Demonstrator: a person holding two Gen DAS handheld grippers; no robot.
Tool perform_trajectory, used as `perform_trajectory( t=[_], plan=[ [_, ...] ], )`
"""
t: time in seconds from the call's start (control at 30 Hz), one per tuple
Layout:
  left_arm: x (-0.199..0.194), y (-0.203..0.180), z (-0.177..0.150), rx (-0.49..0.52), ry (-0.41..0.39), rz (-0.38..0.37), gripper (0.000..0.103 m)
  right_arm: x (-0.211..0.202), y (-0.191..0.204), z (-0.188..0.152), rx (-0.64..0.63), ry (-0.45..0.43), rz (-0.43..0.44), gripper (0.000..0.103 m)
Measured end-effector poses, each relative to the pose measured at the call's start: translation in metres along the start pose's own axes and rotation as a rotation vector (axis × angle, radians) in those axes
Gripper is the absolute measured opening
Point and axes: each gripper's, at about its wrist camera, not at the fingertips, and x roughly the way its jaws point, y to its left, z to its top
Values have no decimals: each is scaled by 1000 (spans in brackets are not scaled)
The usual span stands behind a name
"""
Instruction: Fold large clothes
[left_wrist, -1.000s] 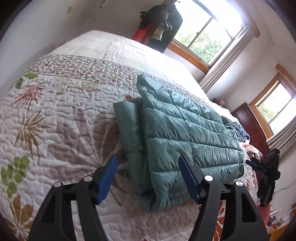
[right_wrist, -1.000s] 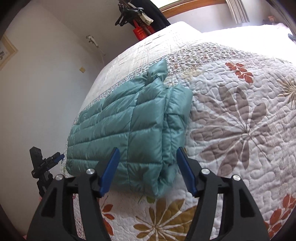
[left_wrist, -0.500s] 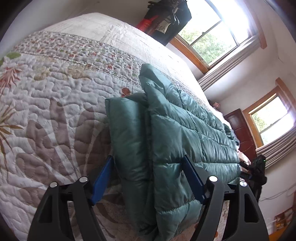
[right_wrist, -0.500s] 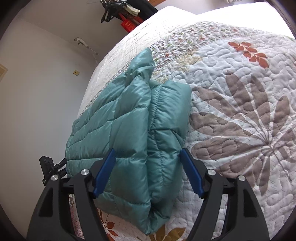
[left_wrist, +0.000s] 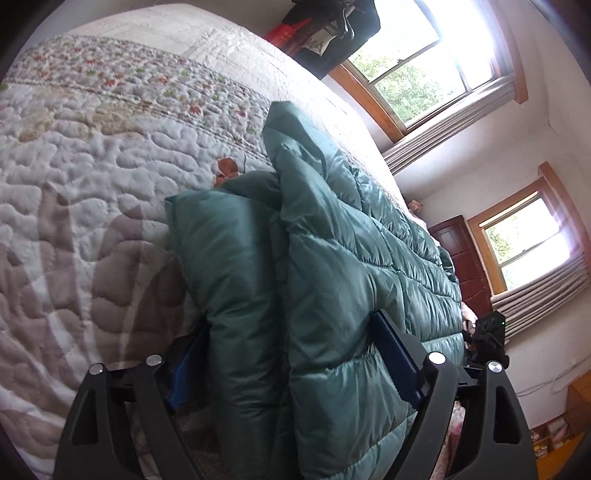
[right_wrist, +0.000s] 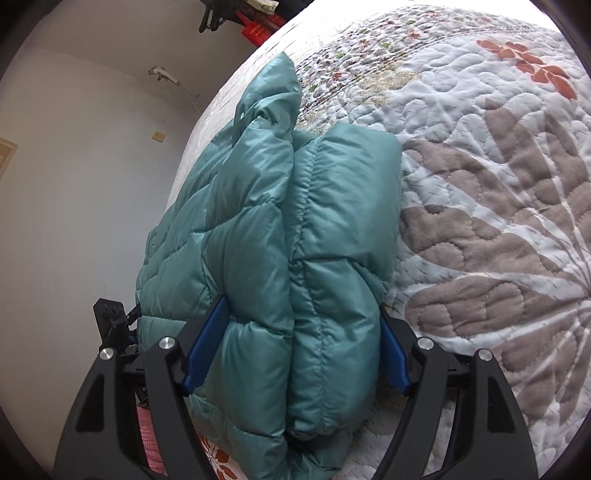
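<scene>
both grippers straddle a folded teal jacket (left_wrist: 332, 280) lying on a quilt (left_wrist: 92, 166). left wrist view: the left gripper (left_wrist: 291, 363) is spread wide, not clenched; its left pad (left_wrist: 184, 369) is wedged low between quilt and the jacket's folded edge, its right pad (left_wrist: 395, 358) presses the quilted top layer. the other gripper shows small past the jacket's far end. right wrist view: the right gripper (right_wrist: 295, 350) is likewise spread wide; its left pad (right_wrist: 205, 350) touches the upper layer, its right pad (right_wrist: 393, 358) sits at the jacket's edge beside the quilt. the bulk fills the gap; whether either has clamped cannot be told.
</scene>
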Motion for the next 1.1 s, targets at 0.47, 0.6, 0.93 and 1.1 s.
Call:
perform_trajectory(
  t=[0.47,0.6,0.93,1.1],
  plan=[
    [-12,-40,-17,9,-62,-5,22,-27,42,-21,-98,-61,22,19],
    [-41,-58,-39,45,-60,-45,21,-60,61,-43,-142,-80,41,18],
    [-126,-70,-112,103,-71,-122,22,-130,84,-132,-220,-89,77,18],
    [-133,-51,-146,105,-51,-86,23,-118,66,-169,-191,-44,77,19]
  ],
)
